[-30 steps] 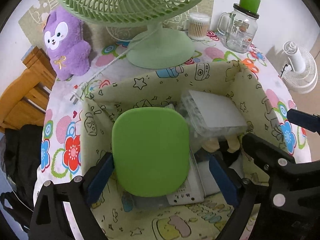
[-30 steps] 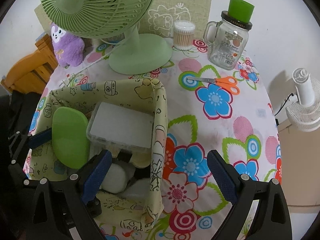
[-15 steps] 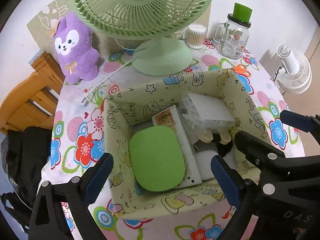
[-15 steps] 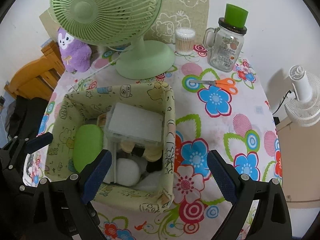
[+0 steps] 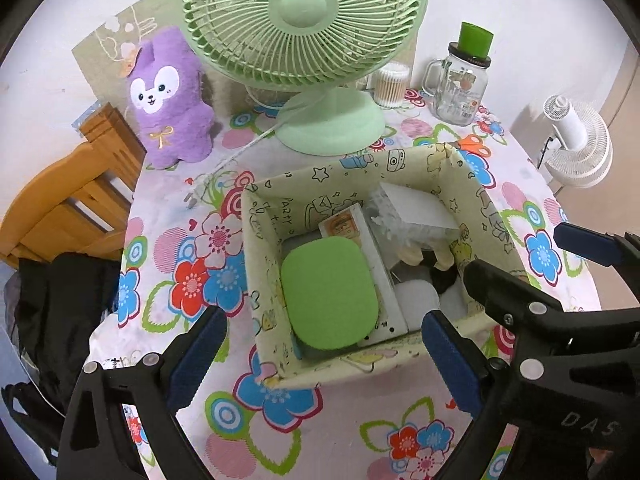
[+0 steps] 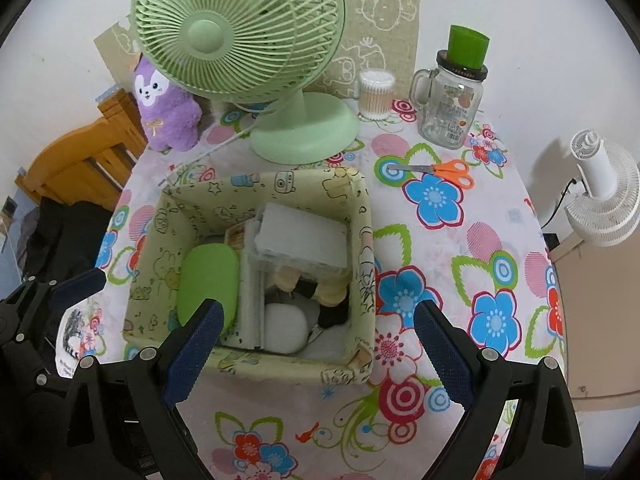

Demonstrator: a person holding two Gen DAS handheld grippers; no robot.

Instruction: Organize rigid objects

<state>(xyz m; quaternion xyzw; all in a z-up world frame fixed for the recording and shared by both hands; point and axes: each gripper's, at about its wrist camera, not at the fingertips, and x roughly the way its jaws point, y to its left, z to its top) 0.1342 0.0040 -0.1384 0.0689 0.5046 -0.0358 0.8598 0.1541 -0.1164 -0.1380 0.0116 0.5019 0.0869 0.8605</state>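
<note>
Both grippers, left (image 5: pixel 323 354) and right (image 6: pixel 316 344), we are holding spread and empty just short of the filled fabric bin (image 6: pixel 362 216), likely between placements, eyeing the scissors (image 6: pixel 444 169) ahead-right next.

One fabric storage box (image 6: pixel 362 216) sits on the floral tablecloth (image 6: pixel 460 264). Inside it lie one green rounded-rectangle case (image 5: pixel 329 294), one clear plastic box (image 6: pixel 302 242) with a white lid, one flat white box (image 5: pixel 370 248) with an orange label and one white rounded object (image 6: pixel 286 328); the other items under the clear box are too hidden to count. There are two fans: one green desk fan (image 6: pixel 240 32) on the table and one white fan (image 6: pixel 604 196) beyond its edge. Also on the table are one purple plush toy (image 5: pixel 170 100), one glass mug jar (image 6: pixel 450 108) topped by one green cup (image 6: pixel 468 46), one cotton-swab container (image 6: pixel 376 94) and one pair of orange scissors (image 6: pixel 446 170). Two grippers show, left (image 5: pixel 324 352) and right (image 6: pixel 316 348).
</note>
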